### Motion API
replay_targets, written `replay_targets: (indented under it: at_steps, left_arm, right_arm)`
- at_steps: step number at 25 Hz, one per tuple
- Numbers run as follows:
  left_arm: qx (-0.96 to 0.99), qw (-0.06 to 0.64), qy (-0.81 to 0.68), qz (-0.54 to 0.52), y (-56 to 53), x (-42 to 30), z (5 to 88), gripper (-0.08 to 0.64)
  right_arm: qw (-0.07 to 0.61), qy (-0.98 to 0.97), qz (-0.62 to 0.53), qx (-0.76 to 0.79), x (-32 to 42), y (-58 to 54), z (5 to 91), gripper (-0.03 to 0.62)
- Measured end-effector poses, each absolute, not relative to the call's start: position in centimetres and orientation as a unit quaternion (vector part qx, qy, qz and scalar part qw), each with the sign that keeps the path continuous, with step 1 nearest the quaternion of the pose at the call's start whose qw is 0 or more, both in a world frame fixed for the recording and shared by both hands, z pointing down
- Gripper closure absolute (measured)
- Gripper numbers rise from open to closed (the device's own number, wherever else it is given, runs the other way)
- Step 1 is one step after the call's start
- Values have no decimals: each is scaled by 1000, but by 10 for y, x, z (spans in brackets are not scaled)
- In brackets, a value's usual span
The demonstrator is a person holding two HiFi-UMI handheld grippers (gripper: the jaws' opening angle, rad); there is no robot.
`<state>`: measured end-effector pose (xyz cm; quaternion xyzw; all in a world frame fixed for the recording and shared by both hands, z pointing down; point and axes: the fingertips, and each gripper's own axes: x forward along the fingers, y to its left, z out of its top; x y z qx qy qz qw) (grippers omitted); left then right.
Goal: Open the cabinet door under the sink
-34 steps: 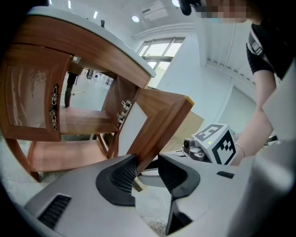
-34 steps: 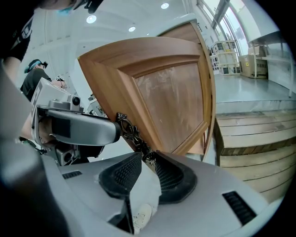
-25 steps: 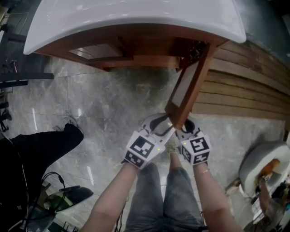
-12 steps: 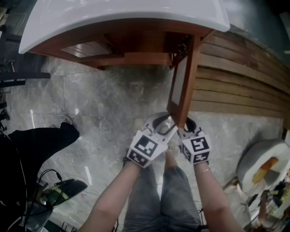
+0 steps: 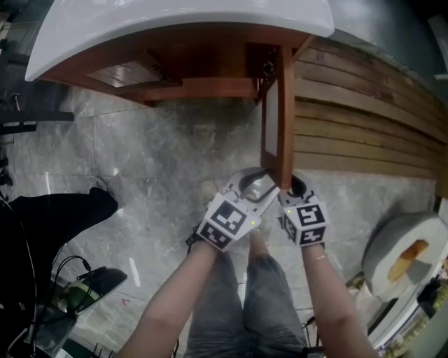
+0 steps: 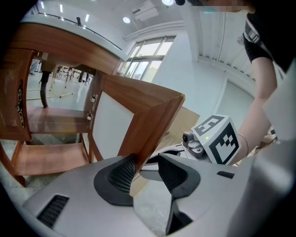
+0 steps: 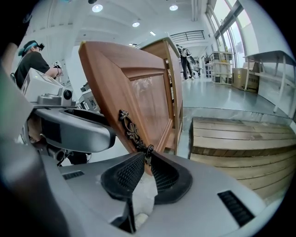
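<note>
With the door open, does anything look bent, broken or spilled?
Nothing stands out. The cabinet door hangs open and upright on its hinges; its ornate handle looks intact, and the floor below shows no spill.

Left gripper (image 5: 256, 184) jaws apart; right gripper (image 5: 292, 187) jaws just closing onto handle (image 7: 132, 127); forearms forward.

**Cabinet door:** reddish-brown wooden cabinet door (image 5: 283, 119) with a framed surround and a pale inset panel. It is open, swung out to stand roughly square to the cabinet front. Upright, it is hinged at the right side of the opening and runs from upper centre to mid-frame in the head view.

**Handle:** ornate dark metal pull handle (image 7: 133, 129), on the door's outer face near its free edge.

**Cabinet:** reddish-brown wooden cabinet (image 5: 196, 87), interior exposed, at the top of the frame.

**Sink:** white glossy sink top (image 5: 175, 21), resting on the cabinet and overhanging its front.
</note>
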<state>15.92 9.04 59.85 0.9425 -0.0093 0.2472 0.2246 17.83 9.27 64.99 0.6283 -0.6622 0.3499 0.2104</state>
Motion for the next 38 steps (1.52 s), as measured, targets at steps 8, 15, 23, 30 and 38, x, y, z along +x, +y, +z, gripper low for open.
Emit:
replay_targets:
  at_steps: [8,15,23,30,38]
  left_arm:
    - [944,225,-13,243,94,167,597,410]
    - [947,223,-27,228,88,168,592,410]
    - [948,221,-26,229,91,164,581,410]
    - [952,210,-42,219,90,162,546,410]
    - [952,214,-83,202,97,147,491,411]
  right_arm:
    - [214,-660,346,632,189,98,650,540]
    - [200,-664,346,633,189,96,645,540]
    - [189,-686,335,618,185,99,623,540]
    - [198,-702,305,613,187,101,584,540]
    - [200,-718,285,602,192,117,527,540]
